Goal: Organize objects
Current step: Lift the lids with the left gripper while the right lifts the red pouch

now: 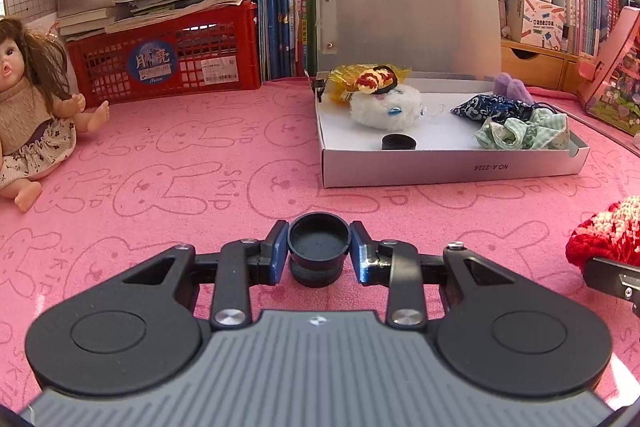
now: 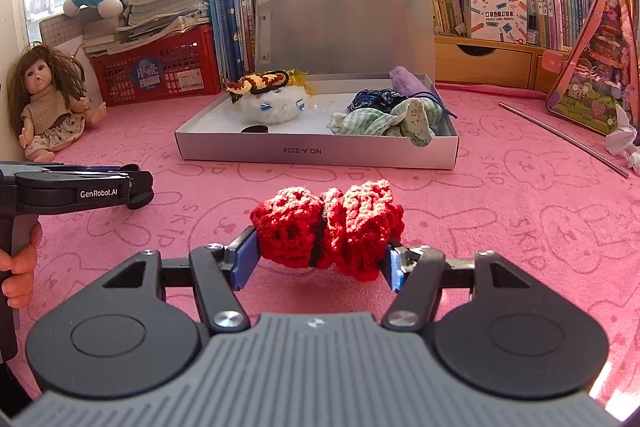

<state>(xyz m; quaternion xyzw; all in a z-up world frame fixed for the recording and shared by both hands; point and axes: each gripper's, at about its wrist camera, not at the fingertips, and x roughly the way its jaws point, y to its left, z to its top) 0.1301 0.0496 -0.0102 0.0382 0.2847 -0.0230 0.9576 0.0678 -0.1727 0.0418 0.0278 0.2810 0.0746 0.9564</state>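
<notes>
Sorting well advanced, two items in hand. The white box (image 2: 316, 157) stands open at 12 o'clock on the pink counter (image 1: 180, 163), its lid propped upright against the books behind. It already holds a white plush (image 1: 386, 107) with a yellow and red trinket on top at its 10 o'clock corner, a black cap (image 1: 399, 141) at 6 o'clock by the front wall, and blue, purple and green cloth pieces bunched from 1 to 4 o'clock. My left tool (image 1: 319, 251) is clamped on a second black cap (image 1: 318, 241), held just above the counter, short of the box. My right tool (image 2: 318, 259) grips a red crochet piece (image 2: 328, 227) between its pads, likewise clear of the box. I judge that both remain to be carried over the front wall and released; a metal rod (image 2: 560, 139) at 3 o'clock also lies loose. The doll (image 2: 48, 107) at 9 o'clock sits outside the box.
</notes>
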